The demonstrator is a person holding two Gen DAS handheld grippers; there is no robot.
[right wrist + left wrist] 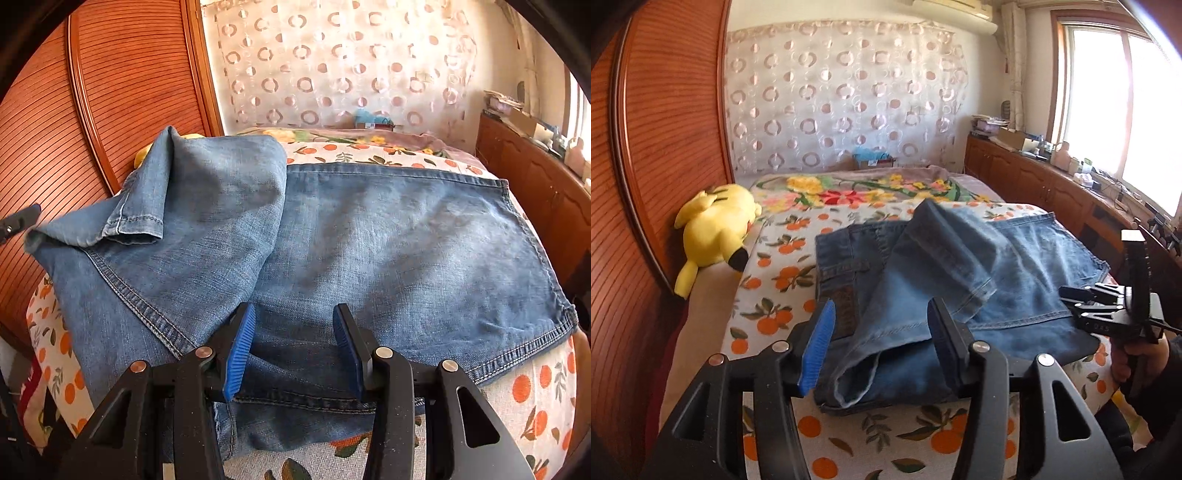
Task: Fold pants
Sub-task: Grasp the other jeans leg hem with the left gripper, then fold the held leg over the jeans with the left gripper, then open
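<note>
Roughly halfway, I would judge: the jeans (369, 240) lie on the bed (783, 280) over an orange-print sheet, already doubled, with one leg end thrown back over the waist part in a loose, rumpled flap rather than a flat layer. Squaring that flap and making a further fold appear to remain. The left hand-held gripper (882, 343) stands with its blue pads apart and the near denim edge lying between them, though neither pad seems to press on the cloth, so it holds nothing. The right hand-held gripper (293, 354) is part open above the near hem; cloth bunches up between its pads, yet I cannot tell whether they truly pinch it. From the left wrist one sees the waistband with its leather patch (846, 306), a yellow plush toy (713, 232) by the wooden headboard, the window and the hand carrying the right tool. The right wrist view alone shows the broad flat panel of denim toward the far side and the hemmed cuff (133, 225) of the turned-back leg.
</note>
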